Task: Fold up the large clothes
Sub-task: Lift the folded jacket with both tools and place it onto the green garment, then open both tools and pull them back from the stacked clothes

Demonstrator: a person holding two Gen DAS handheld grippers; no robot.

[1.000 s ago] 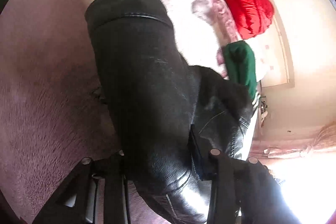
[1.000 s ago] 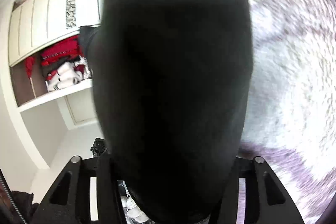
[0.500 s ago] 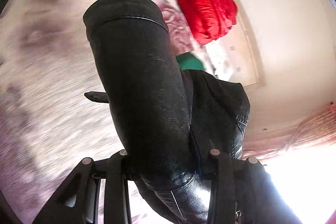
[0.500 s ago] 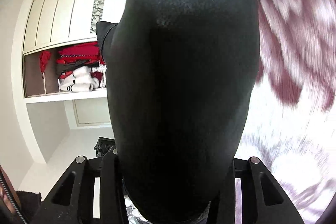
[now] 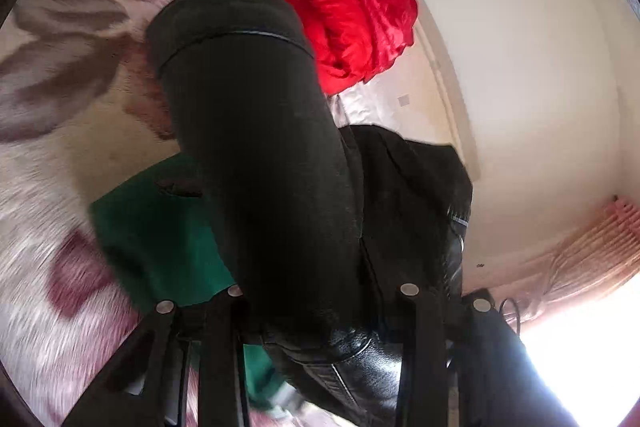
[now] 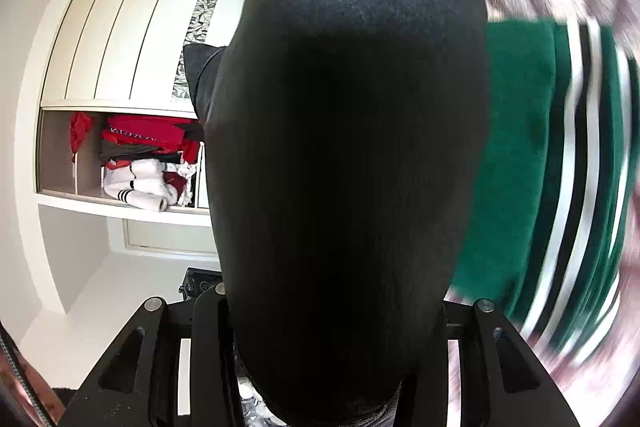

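A black leather jacket [image 5: 272, 163] fills the middle of the left wrist view, one sleeve with its cuff pointing away. My left gripper [image 5: 320, 311] is shut on the jacket and holds it above the bed. In the right wrist view a black part of the jacket [image 6: 344, 155] covers most of the picture. My right gripper [image 6: 332, 311] is shut on it too. The fingertips of both grippers are hidden by the leather.
A green garment [image 5: 160, 239] with white and black stripes [image 6: 560, 187] lies on the flowered bedspread [image 5: 60, 75] below the jacket. A red puffy jacket [image 5: 348, 7] lies at the bed's far end. An open wardrobe shelf [image 6: 132, 163] holds clothes. A bright window is at the lower right.
Both grippers have carried the jacket across the bed toward the green garment and red jacket, which now appear much closer. The grips have not changed.
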